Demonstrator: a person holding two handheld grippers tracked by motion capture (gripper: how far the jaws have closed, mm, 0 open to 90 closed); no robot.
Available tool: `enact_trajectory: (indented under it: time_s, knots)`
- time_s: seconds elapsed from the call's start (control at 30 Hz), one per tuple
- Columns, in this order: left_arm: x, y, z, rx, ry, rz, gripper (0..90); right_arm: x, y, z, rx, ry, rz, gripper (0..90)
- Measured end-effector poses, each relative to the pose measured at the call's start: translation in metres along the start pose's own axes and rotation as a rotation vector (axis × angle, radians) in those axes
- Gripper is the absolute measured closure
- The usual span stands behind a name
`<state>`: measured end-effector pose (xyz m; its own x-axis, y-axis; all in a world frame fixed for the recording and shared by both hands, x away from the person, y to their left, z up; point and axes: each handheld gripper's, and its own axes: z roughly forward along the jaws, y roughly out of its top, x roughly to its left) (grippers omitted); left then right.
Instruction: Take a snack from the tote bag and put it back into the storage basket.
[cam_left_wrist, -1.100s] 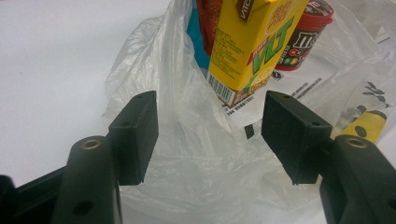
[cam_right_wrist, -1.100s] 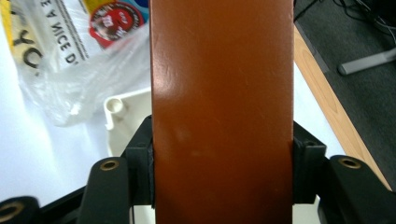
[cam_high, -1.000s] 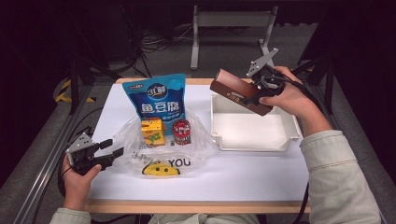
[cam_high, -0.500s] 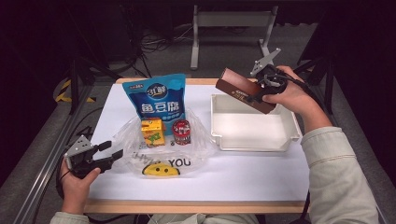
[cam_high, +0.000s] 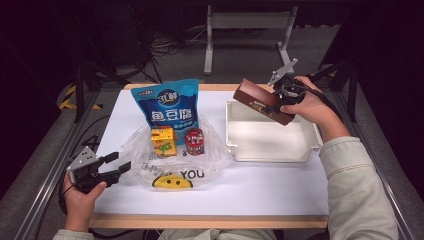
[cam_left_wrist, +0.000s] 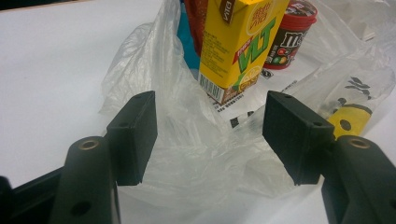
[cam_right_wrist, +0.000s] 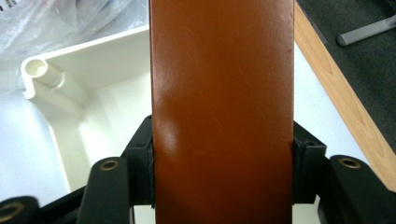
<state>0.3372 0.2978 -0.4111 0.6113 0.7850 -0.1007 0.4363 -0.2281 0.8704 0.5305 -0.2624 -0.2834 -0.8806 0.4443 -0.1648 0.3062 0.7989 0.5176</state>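
A table (cam_high: 280, 200) with a white top and a pale wooden edge stands on a dark grey floor (cam_high: 40, 150). Metal rails (cam_high: 45, 185) run along its left and right sides. Beyond the far edge, a light grey metal stand (cam_high: 245, 22) rests on the floor beside a tangle of black cables (cam_high: 165, 47). Yellow-and-black hazard tape (cam_high: 67, 100) marks the floor at left. The surroundings are dark; light falls mainly on the tabletop.

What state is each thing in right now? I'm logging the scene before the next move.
Brown box: clamped in the right gripper, tilted above the tray.
White tray: empty.
Plastic bag: lying open, flattened.
Yellow carton: upright.
Red tub: upright, lidded.
Blue pouch: sealed.
Left gripper: open at the bag's edge.
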Motion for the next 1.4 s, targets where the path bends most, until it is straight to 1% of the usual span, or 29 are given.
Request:
enact_trajectory:
  time_s: [0.17, 0.47, 0.7, 0.83, 1.3, 1.4]
  knots:
    - [0.0, 0.0, 0.001, 0.001, 0.0, -0.001, 36.1, -0.003, -0.005, 0.007, -0.003, 0.0, 0.009, 42.5]
    - [0.002, 0.0, 0.002, 0.003, -0.002, -0.004, 36.0, -0.003, -0.014, 0.026, 0.003, 0.003, -0.002, 42.4]
    - [0.002, 0.001, 0.003, 0.005, -0.003, -0.004, 36.0, -0.004, -0.019, 0.039, 0.023, 0.007, 0.0, 42.4]
    - [0.002, 0.001, 0.003, 0.005, -0.005, -0.009, 35.9, -0.004, -0.021, 0.044, 0.033, 0.008, 0.002, 42.5]
    - [0.002, 0.0, 0.001, 0.001, -0.001, -0.006, 35.9, -0.005, -0.031, 0.061, 0.074, 0.021, 0.012, 42.4]
    - [0.002, 0.0, -0.001, -0.001, 0.001, -0.011, 35.9, -0.005, -0.032, 0.065, 0.083, 0.025, 0.013, 42.4]
